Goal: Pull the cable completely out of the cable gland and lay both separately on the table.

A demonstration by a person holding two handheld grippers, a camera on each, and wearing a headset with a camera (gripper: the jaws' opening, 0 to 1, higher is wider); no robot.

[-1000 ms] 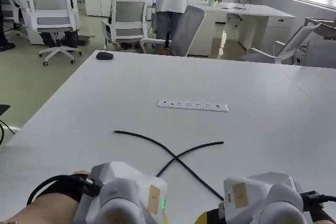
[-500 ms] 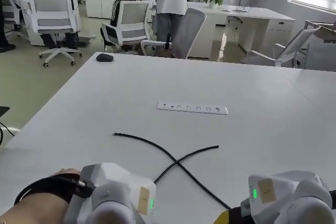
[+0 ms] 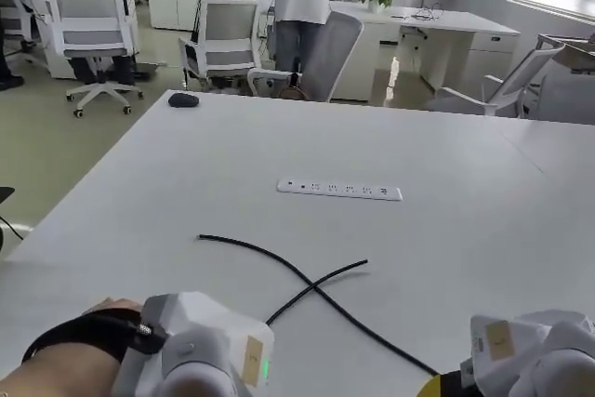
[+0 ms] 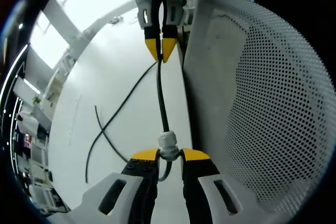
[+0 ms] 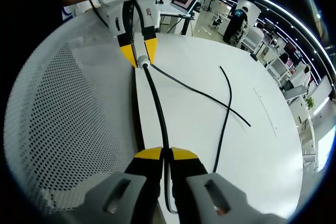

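A small white cable gland (image 4: pixel 168 144) sits between the yellow tips of my left gripper (image 4: pixel 169 155), which is shut on it. A black cable (image 4: pixel 160 95) runs taut from the gland to my right gripper (image 5: pixel 167 155), which is shut on the cable. In the right gripper view the gland (image 5: pixel 140 61) shows at the far end of that stretch. The rest of the cable (image 3: pixel 316 285) lies crossed over itself on the white table (image 3: pixel 446 137). Both gripper housings sit at the bottom of the head view, the left one (image 3: pixel 200 355) and the right one (image 3: pixel 530 355).
A white power strip (image 3: pixel 339 190) lies mid-table and a dark mouse (image 3: pixel 184 99) near the far left edge. A white mesh chair back (image 4: pixel 262 103) stands close beside the grippers. Office chairs, desks and people are beyond the table.
My right gripper has moved right, away from the left one. The loose cable end on the table has slid towards me and to the left.
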